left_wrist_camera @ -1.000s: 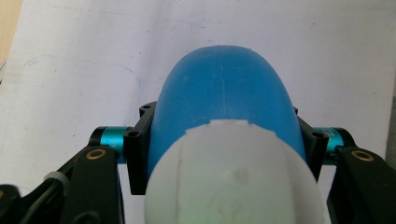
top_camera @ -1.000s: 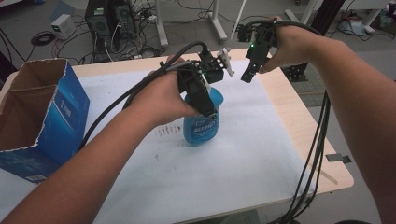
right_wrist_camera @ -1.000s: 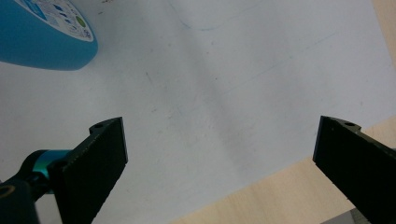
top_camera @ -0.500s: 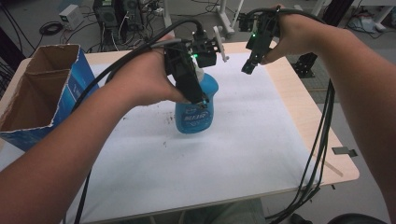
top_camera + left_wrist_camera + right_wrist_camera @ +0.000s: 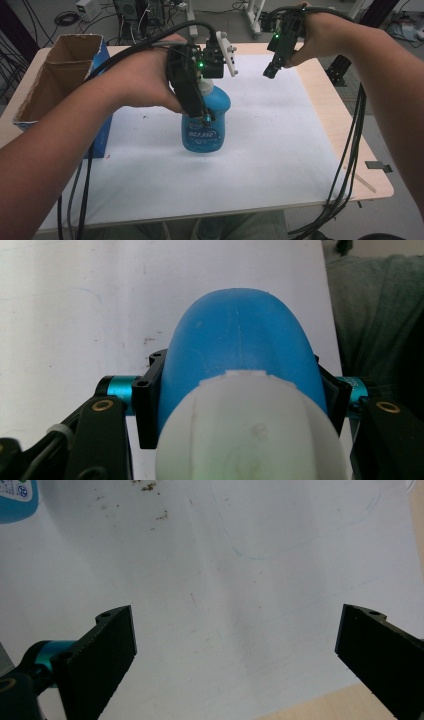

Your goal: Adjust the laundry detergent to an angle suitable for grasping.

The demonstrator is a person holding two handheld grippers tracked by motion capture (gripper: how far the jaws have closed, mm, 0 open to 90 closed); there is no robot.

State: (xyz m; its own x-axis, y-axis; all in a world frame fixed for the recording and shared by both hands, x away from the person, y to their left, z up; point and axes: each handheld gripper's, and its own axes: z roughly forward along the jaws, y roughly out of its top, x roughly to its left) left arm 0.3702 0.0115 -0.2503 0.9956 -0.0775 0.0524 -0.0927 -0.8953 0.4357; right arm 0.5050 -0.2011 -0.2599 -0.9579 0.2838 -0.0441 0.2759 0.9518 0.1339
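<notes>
A: Where is the blue bottle [image 5: 206, 122] placed?

B: It is seen near the middle of the white table sheet [image 5: 280, 150], upright. Whether its base rests on the sheet or is lifted just clear of it cannot be told from the high view.

A: And how is it gripped?

B: The left gripper [image 5: 200, 107] is clamped on the bottle's upper body, just below the white cap [image 5: 250, 430]. In the left gripper view the blue shoulder is seen pressed between the two black jaws, one on each side.

A: Is anything held by the right gripper [image 5: 270, 70]?

B: Nothing. Its jaws are spread wide in the right gripper view, with bare sheet between them, and it is held in the air over the far right part of the table, well apart from the bottle.

A: So how much is judged done?

B: The grasp is made. What seems left is the carrying and setting down; the open cardboard box [image 5: 60, 75] at the table's left edge is a likely destination, though that is only a guess.
</notes>
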